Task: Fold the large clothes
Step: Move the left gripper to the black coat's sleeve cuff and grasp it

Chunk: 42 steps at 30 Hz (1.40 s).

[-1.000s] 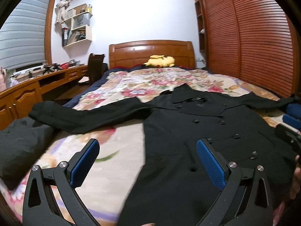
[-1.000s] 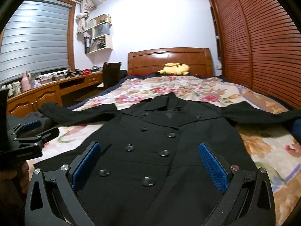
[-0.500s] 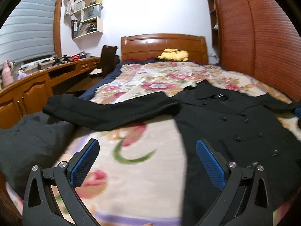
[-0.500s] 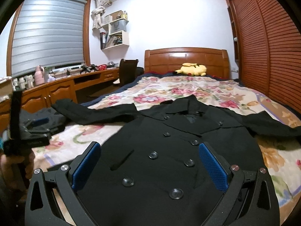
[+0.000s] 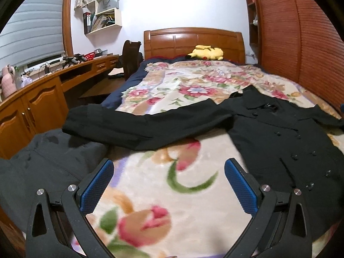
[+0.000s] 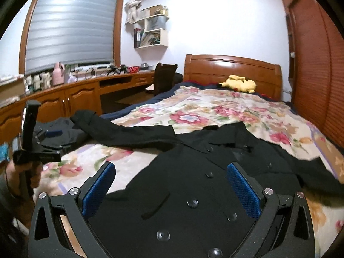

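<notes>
1. Fingers (image 5: 97, 185) of the left gripper (image 5: 168, 186) stood spread wide in the left wrist view, pinching nothing, with only the flowered blanket (image 5: 169, 195) of the bed between them. Beyond the fingertips the black coat (image 5: 279, 146) lay flat, its body off to the right of the right finger and its long sleeve (image 5: 137, 126) stretched across ahead and to the left. A second dark garment (image 5: 43, 163) was heaped just left of the left finger.

2. Seen from the right wrist, the right gripper (image 6: 171, 190) was likewise spread and empty, hovering over the coat's buttoned front (image 6: 193, 203), which ran under and between both fingers. Its collar (image 6: 225, 137) lay ahead, the sleeve trailing far left toward the left gripper, held in a hand (image 6: 19, 174).

3. By its look the coat was thick, heavy cloth: limp, not slippery, likely to drag on the blanket and sag when lifted. I judged the cuff end of the sleeve the best hold for the left fingers, and a hem or shoulder edge for the right, since the flat front offered no fold to pinch.
</notes>
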Tool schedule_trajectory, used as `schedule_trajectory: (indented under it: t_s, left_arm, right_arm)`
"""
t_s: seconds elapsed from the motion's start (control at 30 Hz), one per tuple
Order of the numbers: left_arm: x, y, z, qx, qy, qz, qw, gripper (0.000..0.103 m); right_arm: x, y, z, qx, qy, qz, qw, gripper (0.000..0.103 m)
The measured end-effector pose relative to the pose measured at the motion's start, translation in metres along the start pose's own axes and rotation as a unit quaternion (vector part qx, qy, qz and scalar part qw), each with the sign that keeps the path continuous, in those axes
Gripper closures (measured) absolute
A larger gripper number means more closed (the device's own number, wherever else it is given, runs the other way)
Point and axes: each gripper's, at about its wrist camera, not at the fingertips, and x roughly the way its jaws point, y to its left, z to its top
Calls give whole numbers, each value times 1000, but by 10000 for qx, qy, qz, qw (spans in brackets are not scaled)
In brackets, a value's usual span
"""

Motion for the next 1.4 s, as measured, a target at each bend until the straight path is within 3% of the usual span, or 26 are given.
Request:
schedule_trajectory:
  t_s: [0.2,0.5,0.67,0.8,1.03,1.13,1.2,1.4]
  left_arm:
    - [13,33,18,-104,220,33,9997,0]
    - [46,82,41,-303,884,215,9954,0]
    - [58,106,50,-305,880,426,9947,0]
    - [80,122,55,-410,1132,494,9915,0]
    - [108,147,66,-779,1221,746,9866,0]
    - [112,158,67,-940,1145,789,9858,11]
    - [118,168,66,-1085,1190,831,9834,27]
    - [137,196,53,-1597,1495,1011,9705,27]
  right_arm:
    - [25,4,10,-22,-15,209,9998,0]
    - [61,-6,-15,-104,328,364,9987,0]
    - [73,-19,-23,13,540,520,9972,0]
    - [81,-25,-28,-39,656,465,9968,0]
    - [89,-3,-20,-212,794,343,9960,0]
    - [86,9,-20,-258,852,335,9955,0]
    - [85,9,-22,-221,896,438,9948,0]
    - [85,0,-21,-60,928,626,9937,0]
